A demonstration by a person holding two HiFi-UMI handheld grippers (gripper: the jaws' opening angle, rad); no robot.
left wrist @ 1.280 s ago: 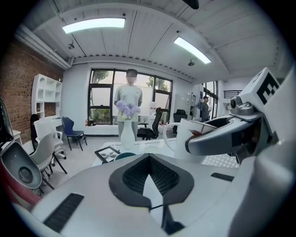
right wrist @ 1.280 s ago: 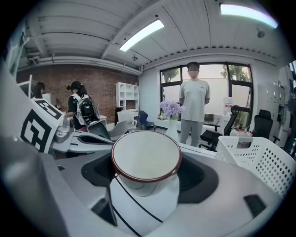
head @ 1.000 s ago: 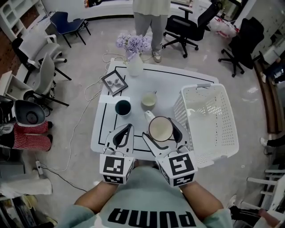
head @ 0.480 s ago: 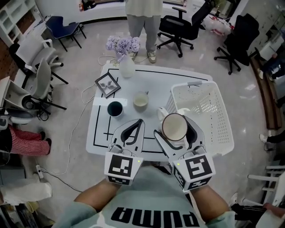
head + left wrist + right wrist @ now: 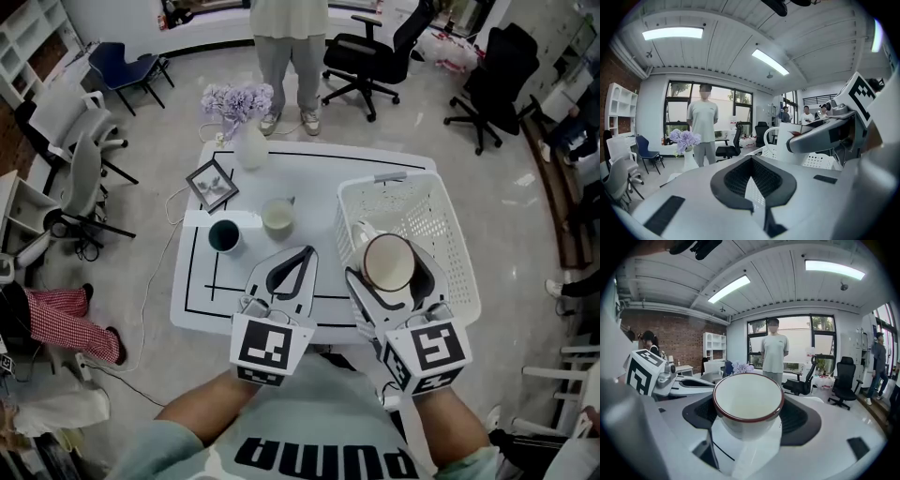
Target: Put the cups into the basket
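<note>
The right gripper [image 5: 750,416] has its jaws closed on the white cup with a dark red rim [image 5: 748,401], the dark pads pressing the cup's wall from either side. The cup stands upright, mouth up, and appears empty. Its handle [image 5: 361,232] points away from the person and toward the basket's left wall.

In the head view the held cup hangs over the near left part of the white basket [image 5: 459,244], inside its rim line and above its floor. How high above cannot be told. The basket's open interior therefore lies straight below the jaws, so the coming move looks like a descent and then a release. The upright axis of the cup already suits being set down on its base.

The left gripper [image 5: 298,262] has its jaws drawn together at the tips, with nothing between them. It hovers over the table [image 5: 319,178] just left of the basket.

Two more cups stand on the table farther left of the basket. The pale cup [image 5: 277,217] is the nearer to it and the dark cup [image 5: 223,235] is beyond that. Both lie ahead of the left gripper, which is the nearer to them.

Farther still from the basket stand a picture frame [image 5: 212,185] and a vase of flowers [image 5: 249,150]. A person [image 5: 286,56] stands beyond the table's far edge.
</note>
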